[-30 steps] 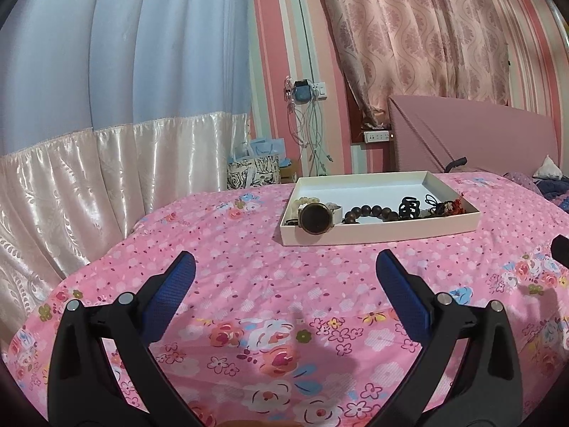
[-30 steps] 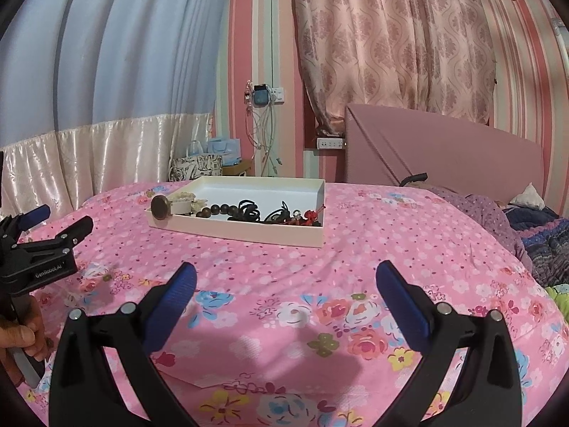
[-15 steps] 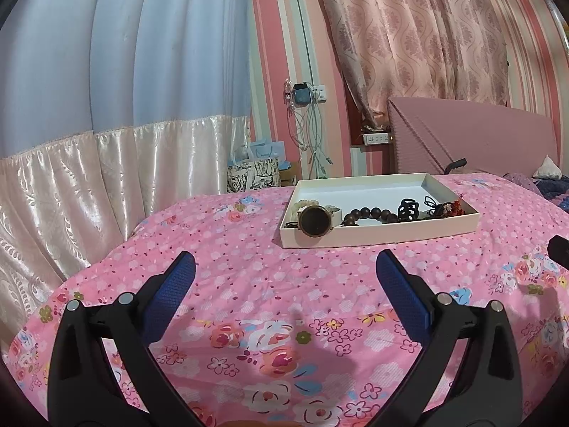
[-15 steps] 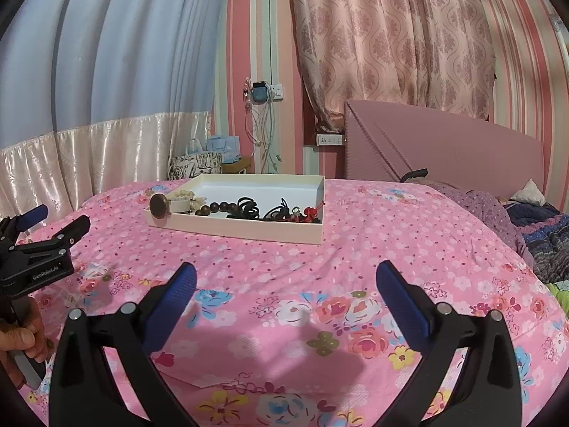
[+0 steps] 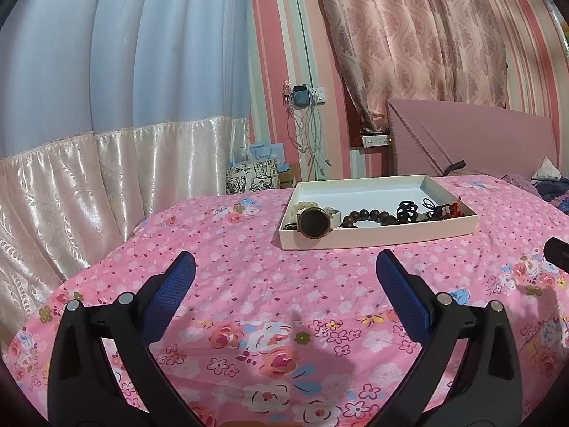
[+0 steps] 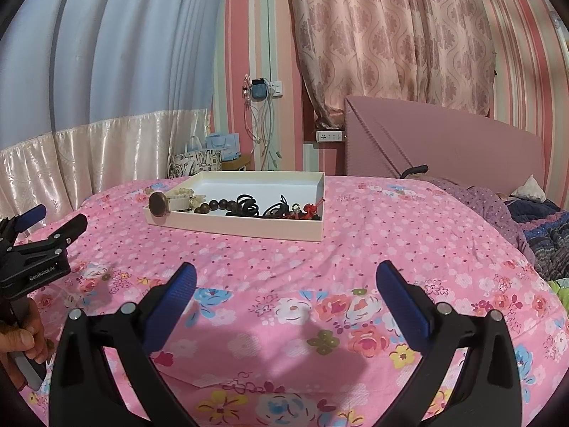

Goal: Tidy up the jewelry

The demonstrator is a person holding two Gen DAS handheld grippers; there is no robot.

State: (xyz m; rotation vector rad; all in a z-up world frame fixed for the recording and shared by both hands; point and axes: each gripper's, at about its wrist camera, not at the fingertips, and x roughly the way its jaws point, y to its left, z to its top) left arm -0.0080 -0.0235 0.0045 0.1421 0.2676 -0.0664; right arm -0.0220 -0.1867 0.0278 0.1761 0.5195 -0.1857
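Pink floral bedspread [image 5: 249,277] supports a white tray [image 5: 377,236] holding a watch [image 5: 313,223] and dark beads [image 5: 370,216]. Left gripper [image 5: 284,277] and right gripper [image 6: 284,284] are spread, empty, well short of the tray. Only the right view shows the hand [image 6: 21,341].

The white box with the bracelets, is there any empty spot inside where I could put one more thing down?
Yes. The shallow white cardboard box is bare along its far half, up to the back wall. The near edge is crowded: round dark-faced watch, pale bead bracelet, dark wooden bead bracelet, black hair ties and red tasselled charm, in one row. The pink floral bedspread around the box is bare too.
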